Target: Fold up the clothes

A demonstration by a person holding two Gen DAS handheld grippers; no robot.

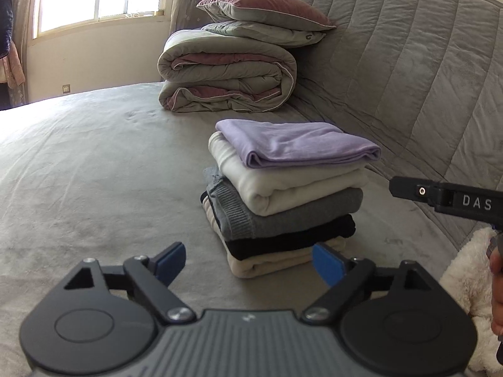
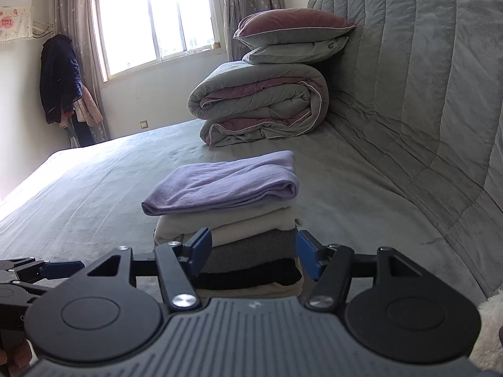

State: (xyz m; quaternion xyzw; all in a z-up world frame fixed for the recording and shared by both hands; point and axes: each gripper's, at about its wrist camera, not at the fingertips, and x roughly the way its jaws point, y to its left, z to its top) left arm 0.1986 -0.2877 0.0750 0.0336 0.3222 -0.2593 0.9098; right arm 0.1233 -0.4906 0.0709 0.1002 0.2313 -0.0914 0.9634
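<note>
**Stack is built, both tongs empty beside it**

I judge the folding nearly done: five folded garments sit in one stack (image 1: 283,198) on the bed (image 1: 94,163), lilac top (image 1: 295,143) uppermost, then a cream piece, a grey knit (image 1: 251,216), a black layer and a beige one at the bottom. My left tongs (image 1: 248,262) are spread wide and hold nothing, hovering just short of the stack's base. My right tongs (image 2: 251,251) are also spread and empty, close to the stack's near side.

If I tidy the pile now, I should come in low and level from both sides, press lightly against the edges, and avoid nudging the lilac top, which sits skewed and looks ready to slide.

The left view shows all five layers and how the upper ones overhang. The right view hides the lower layers behind its own fingers, but shows a dark jacket (image 2: 59,78) hanging by the window (image 2: 157,22), out of the left view's frame.
</note>
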